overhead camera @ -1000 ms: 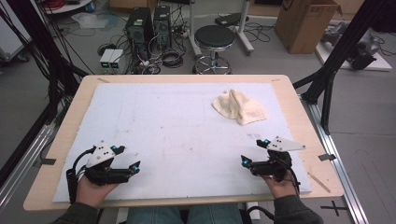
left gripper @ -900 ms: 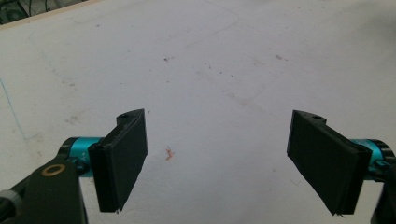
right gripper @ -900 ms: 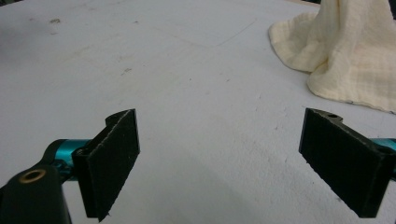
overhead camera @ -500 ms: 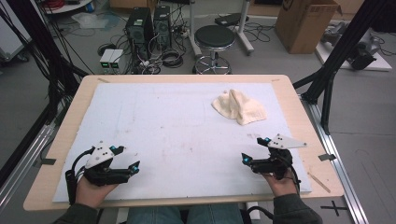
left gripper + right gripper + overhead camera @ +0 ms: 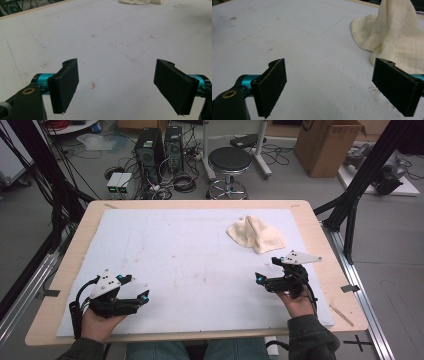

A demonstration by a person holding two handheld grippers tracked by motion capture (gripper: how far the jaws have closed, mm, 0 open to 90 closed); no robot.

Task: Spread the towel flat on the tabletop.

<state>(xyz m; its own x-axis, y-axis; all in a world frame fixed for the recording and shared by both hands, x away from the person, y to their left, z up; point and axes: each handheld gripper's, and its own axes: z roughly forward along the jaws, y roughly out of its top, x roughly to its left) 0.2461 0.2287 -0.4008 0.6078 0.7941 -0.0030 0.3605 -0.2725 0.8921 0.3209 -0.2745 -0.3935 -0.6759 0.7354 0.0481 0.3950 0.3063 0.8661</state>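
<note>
A crumpled cream cloth (image 5: 256,234) lies on the white mat (image 5: 190,255) at the far right. My right gripper (image 5: 269,271) hovers a short way in front of it, toward the person's side, with its jaws wide apart and nothing between them. In the right gripper view the cloth (image 5: 392,35) sits ahead and to the right of the open right gripper (image 5: 332,87). My left gripper (image 5: 134,288) rests low at the near left, open and holding nothing. In the left gripper view the left gripper (image 5: 117,87) faces bare mat, and the cloth (image 5: 140,1) is far off at the top edge.
The mat covers most of a wooden table (image 5: 320,240), leaving a bare wood border. Small stains mark the mat (image 5: 93,85). Behind the table stand a black stool (image 5: 230,162), computer towers (image 5: 152,150) and a cardboard box (image 5: 327,142).
My right gripper has moved a little forward, toward the cloth. The left gripper has barely shifted. The cloth lies as before.
</note>
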